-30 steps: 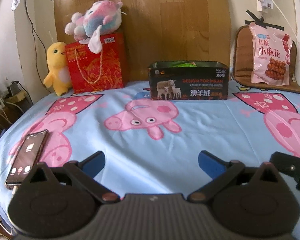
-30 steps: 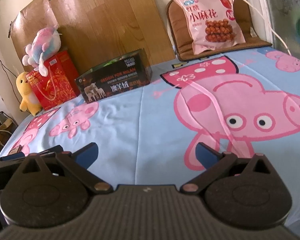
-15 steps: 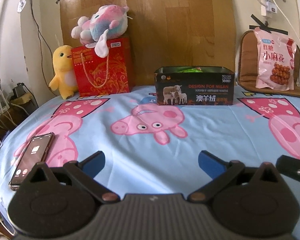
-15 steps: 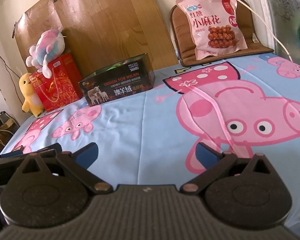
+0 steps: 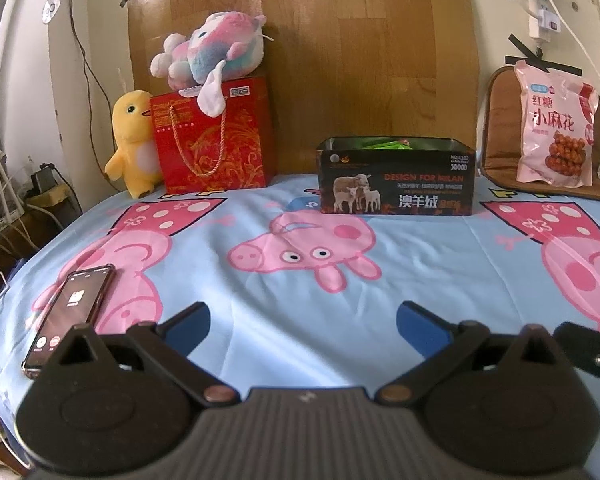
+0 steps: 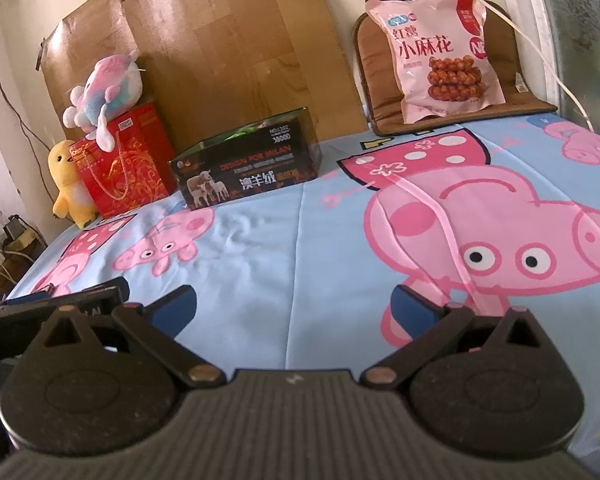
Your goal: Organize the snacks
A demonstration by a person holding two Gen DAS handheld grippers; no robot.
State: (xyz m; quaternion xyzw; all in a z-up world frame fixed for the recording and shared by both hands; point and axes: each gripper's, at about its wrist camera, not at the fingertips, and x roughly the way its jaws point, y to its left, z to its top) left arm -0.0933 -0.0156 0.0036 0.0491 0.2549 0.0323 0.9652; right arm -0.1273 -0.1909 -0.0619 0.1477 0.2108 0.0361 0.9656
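While both grippers gape, bare bedsheet (image 5: pixel 300 280) reaches the box (image 5: pixel 396 178).

Box (image 5: pixel 396 178) reads "DESIGN FOR MILAN"; bag (image 5: pixel 555 128) "小麻花"

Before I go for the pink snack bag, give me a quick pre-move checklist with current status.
1. Left gripper open and holding nothing: ok.
2. Right gripper open and holding nothing: ok.
3. Snack bag in view, leaning on the brown cushion: ok.
4. Black box open at the top: ok.
5. Room left inside the box: cannot tell; something green shows in it.
6. Phone lies by the left gripper, off the direct way to the bag: ok.
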